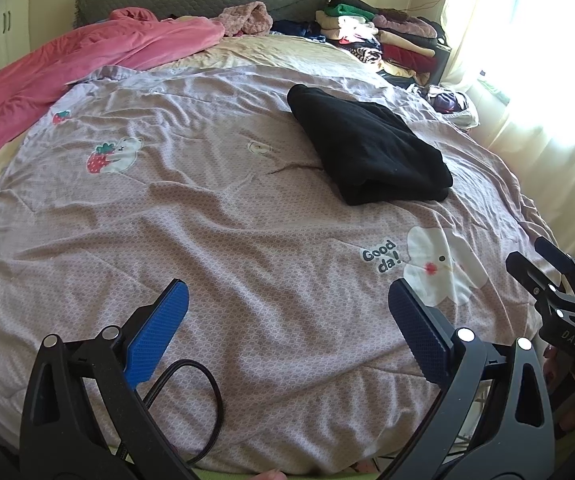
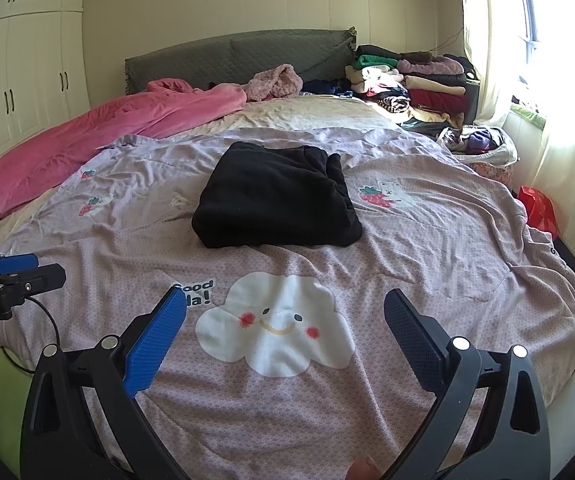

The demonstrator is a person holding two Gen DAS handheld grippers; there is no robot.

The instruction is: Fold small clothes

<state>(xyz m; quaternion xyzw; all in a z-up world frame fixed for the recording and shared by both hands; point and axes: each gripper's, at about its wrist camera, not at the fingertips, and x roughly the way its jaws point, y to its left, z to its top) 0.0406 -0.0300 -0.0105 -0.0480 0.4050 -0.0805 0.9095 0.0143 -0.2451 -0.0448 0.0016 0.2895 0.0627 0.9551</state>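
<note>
A black garment (image 1: 367, 144) (image 2: 277, 196) lies folded into a thick rectangle on the lilac printed quilt (image 1: 227, 220) (image 2: 427, 240), well ahead of both grippers. My left gripper (image 1: 287, 300) hovers open over the quilt's near part, nothing between its blue pads. My right gripper (image 2: 285, 308) is open too, above the smiling cloud print (image 2: 275, 332). Each gripper shows at the edge of the other's view: the right gripper (image 1: 543, 256) on the right in the left wrist view, the left gripper (image 2: 27, 266) on the left in the right wrist view.
A pink blanket (image 1: 67, 80) (image 2: 107, 128) is bunched along the bed's left side. Stacked folded clothes (image 1: 391, 36) (image 2: 411, 80) sit by the grey headboard (image 2: 239, 56). A basket of clothes (image 2: 479, 144) and a red bag (image 2: 539, 208) stand by the curtained window. A black cable (image 1: 207, 400) loops near my left gripper.
</note>
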